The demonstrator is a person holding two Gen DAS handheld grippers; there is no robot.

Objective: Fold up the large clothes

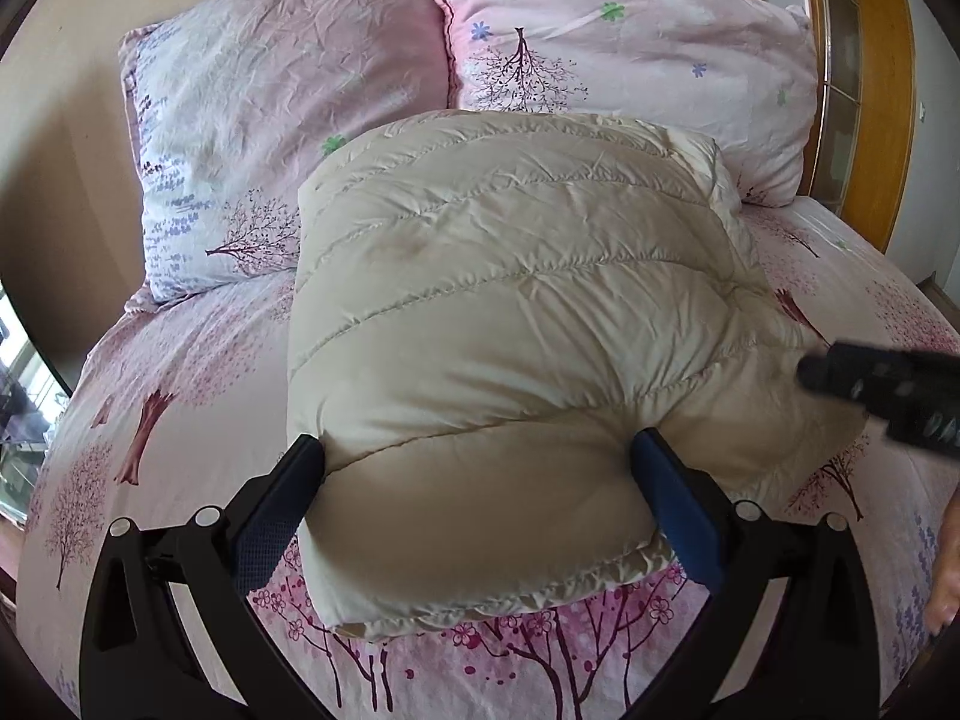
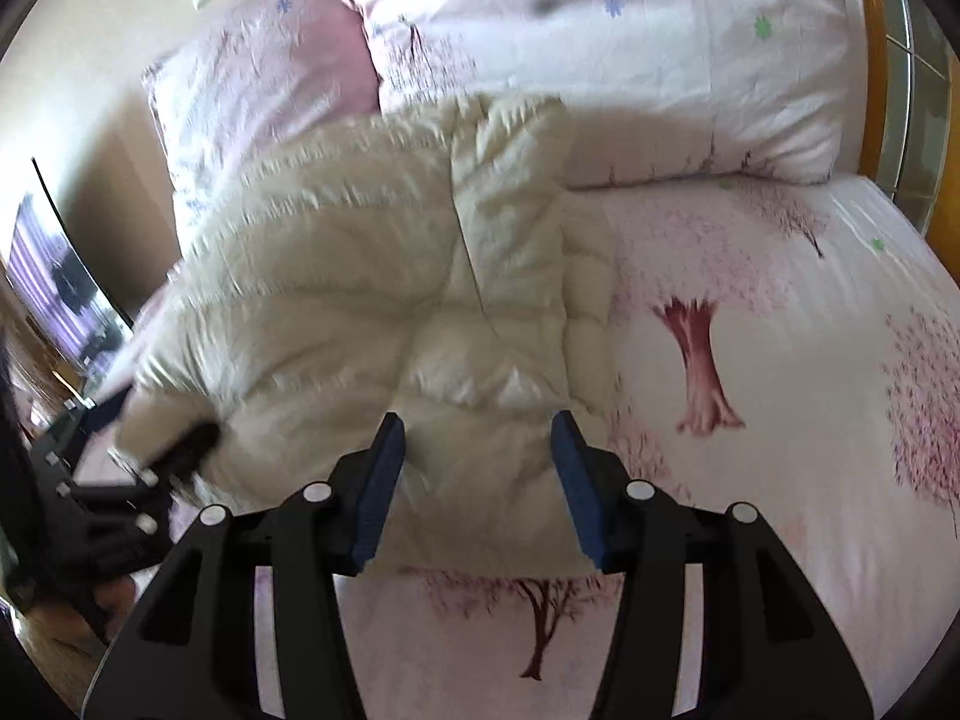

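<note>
One cream puffy quilted jacket (image 1: 510, 312) folded into bundle below pillows (image 1: 288, 120); left gripper (image 1: 477, 462) jaws wide around its near edge, right gripper (image 2: 477, 438) half-open, jacket between, grip unclear.

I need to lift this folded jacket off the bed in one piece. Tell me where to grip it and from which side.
Grip the jacket at its near folded edge, where the layers stack above the stitched hem, coming in low from the foot of the bed. The left tool already straddles that puffy edge with jaws wide; closing there would probably catch every layer, so the fold holds.
</note>
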